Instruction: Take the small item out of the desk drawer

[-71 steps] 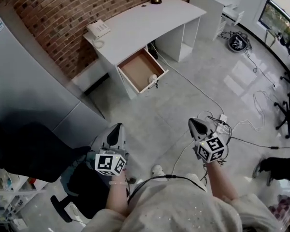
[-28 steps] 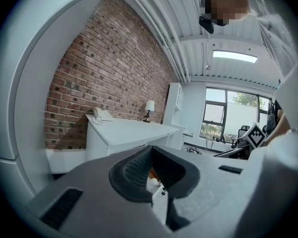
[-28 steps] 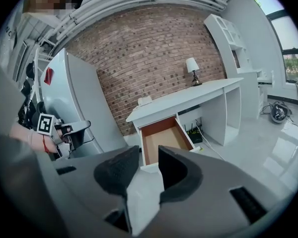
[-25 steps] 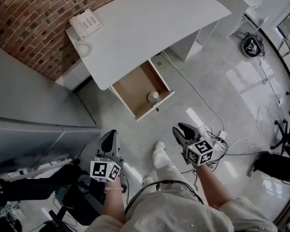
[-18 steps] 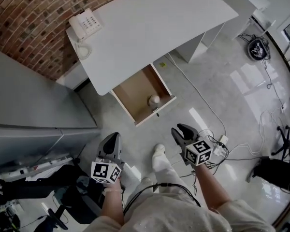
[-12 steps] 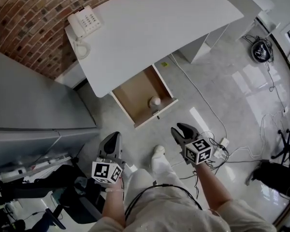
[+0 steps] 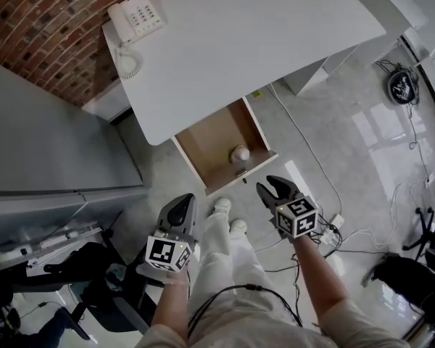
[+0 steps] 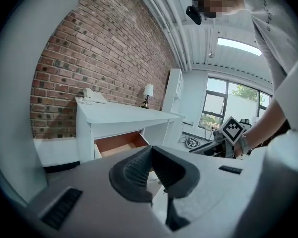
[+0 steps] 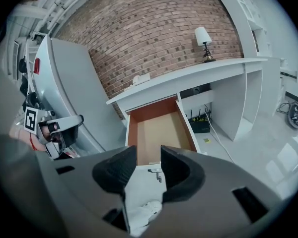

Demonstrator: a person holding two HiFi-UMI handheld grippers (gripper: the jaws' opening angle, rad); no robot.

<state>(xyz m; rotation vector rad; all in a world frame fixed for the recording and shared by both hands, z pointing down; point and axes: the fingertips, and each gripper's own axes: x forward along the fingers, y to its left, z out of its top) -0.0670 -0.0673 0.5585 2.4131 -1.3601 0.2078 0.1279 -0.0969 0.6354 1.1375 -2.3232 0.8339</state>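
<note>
Head view looks steeply down on a white desk [image 7: 261, 42] set against a brick wall [image 7: 29, 20], with a telephone [image 7: 136, 17] at its far left corner. The drawer [image 7: 212, 145] under the desk's front edge is pulled out. The small item [image 7: 241, 153], white and rounded, lies on the drawer's brown floor close to the front panel. Both grippers hover above the pale floor just short of the drawer, untouched by either. The left gripper [image 7: 182, 204] is near the drawer's left front corner and the right gripper [image 7: 275, 188] is just beside its right front corner. The person's white shoes [image 7: 230, 226] stand between them, and cables [image 7: 332, 232] trail off to the right. Left gripper view shows its two dark ribbed pads meeting at the tips, clenched on nothing. The desk, the open drawer and a lamp [image 8: 148, 90] stand beyond, and the right gripper is held out at the right. Right gripper view shows its jaws released with a clear gap, having just been opening, and nothing sits between them. Through the gap appear the drawer's front panel and its small handle [image 9: 157, 175], with the drawer's bare floor stretching away behind.
</note>
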